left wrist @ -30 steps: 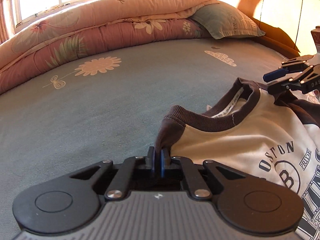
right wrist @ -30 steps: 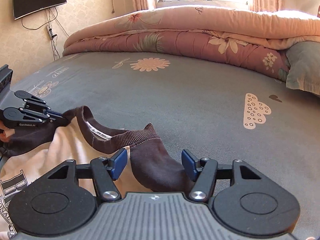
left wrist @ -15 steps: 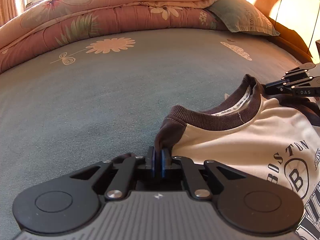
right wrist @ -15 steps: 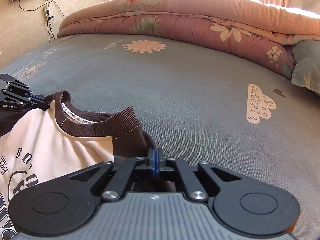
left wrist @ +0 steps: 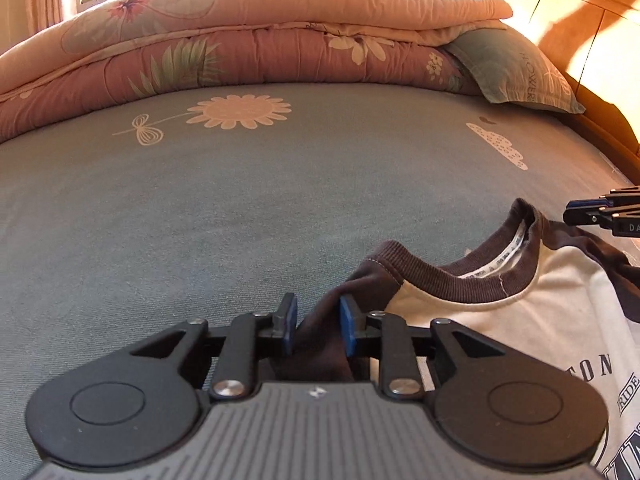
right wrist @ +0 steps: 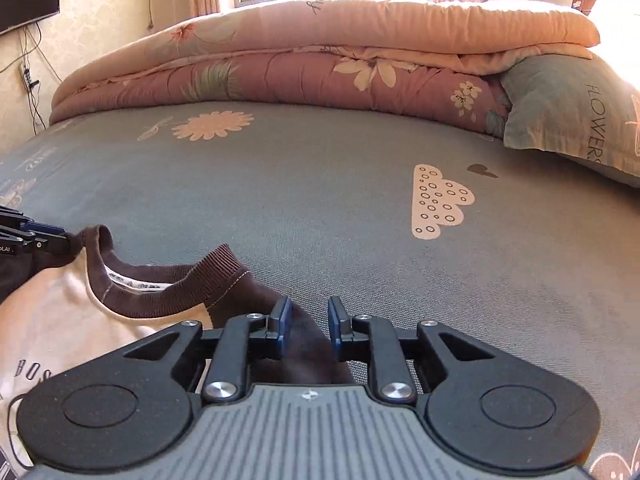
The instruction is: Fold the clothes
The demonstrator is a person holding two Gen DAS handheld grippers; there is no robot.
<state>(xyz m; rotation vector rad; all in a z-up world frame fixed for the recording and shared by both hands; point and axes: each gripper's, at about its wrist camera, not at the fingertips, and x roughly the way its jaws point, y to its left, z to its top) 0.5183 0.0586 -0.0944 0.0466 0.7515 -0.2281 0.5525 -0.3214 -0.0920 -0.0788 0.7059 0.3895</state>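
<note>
Both grippers (left wrist: 318, 330) (right wrist: 306, 328) newly parted over shirt (left wrist: 500, 320)

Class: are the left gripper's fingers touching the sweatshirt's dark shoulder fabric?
Cannot tell. In the left wrist view, the opening left gripper straddles the sweatshirt; contact unclear.

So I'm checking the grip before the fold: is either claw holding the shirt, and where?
Neither grips: both claws are opening, the left claw and right claw each with a dark shoulder of the shirt loose between the pads.

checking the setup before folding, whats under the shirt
The shirt lies flat on the grey-green bedsheet, which shows all around its collar. Whatever lies directly beneath the fabric is covered.
</note>
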